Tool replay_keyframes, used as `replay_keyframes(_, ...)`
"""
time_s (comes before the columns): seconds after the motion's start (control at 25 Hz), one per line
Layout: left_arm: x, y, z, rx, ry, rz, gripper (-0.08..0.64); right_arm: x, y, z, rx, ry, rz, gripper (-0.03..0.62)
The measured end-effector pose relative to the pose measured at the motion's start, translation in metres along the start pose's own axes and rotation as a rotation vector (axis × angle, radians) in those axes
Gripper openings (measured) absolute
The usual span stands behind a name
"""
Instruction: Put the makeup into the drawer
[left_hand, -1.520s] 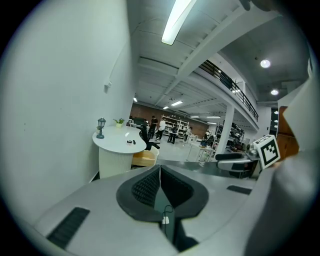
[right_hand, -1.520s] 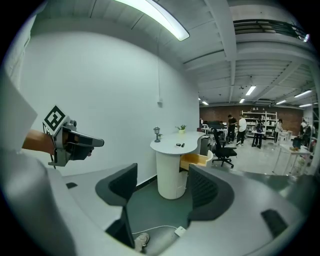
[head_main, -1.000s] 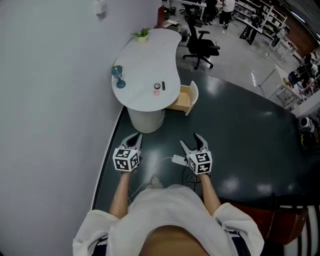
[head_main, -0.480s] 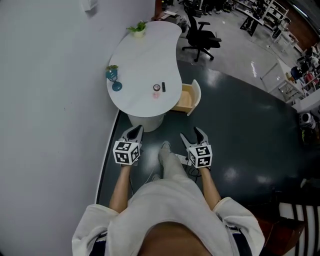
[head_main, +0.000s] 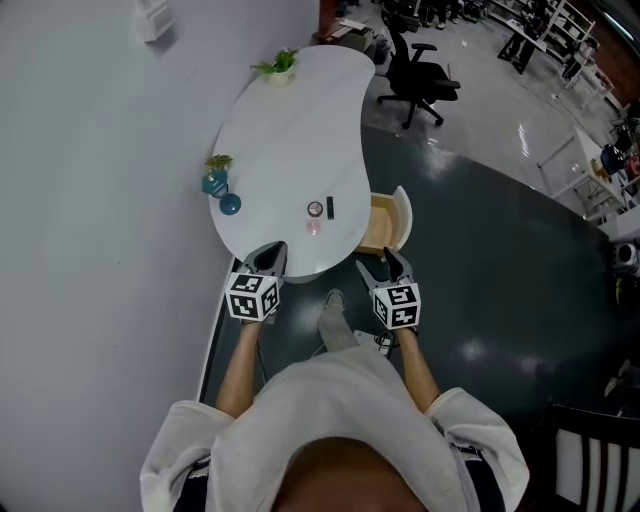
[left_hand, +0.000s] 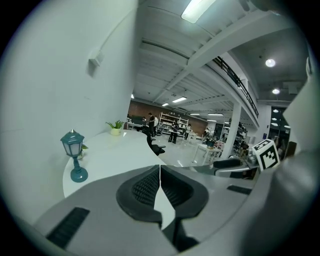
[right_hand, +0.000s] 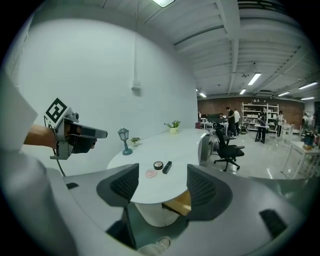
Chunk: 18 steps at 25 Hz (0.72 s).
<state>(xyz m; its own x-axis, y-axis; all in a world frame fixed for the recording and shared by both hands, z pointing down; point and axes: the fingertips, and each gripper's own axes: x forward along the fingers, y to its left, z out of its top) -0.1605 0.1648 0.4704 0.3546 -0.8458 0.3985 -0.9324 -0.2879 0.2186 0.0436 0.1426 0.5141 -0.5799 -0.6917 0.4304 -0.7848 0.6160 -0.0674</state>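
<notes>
Head view: the white counter (head_main: 290, 130) fills the middle, with its wooden drawer (head_main: 384, 222) pulled open at the right edge and a black office chair (head_main: 425, 75) beyond. A teal lamp (head_main: 222, 190) and a potted plant (head_main: 280, 66) stand along the wall side. The makeup lies near the drawer: a round compact (head_main: 316, 209), a black stick (head_main: 330, 208) and a pink piece (head_main: 313, 227). At the counter's near edge, the left gripper (head_main: 272, 250) has its jaws together; the right gripper (head_main: 381, 262) has its jaws apart and empty.
</notes>
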Motion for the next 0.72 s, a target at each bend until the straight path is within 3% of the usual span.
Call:
replay_keyframes(0.36, 0.101, 0.056, 0.067, -0.022, 0.001, 0.076, 0.012, 0.106, -0.062, 0.057, -0.003, 0.017, 0.085, 0.279)
replay_keyframes(0.72, 0.144, 0.083, 0.072, -0.049, 0.051, 0.111, 0.012, 0.164, -0.078, 0.061, 0.012, 0.074, 0.143, 0.273)
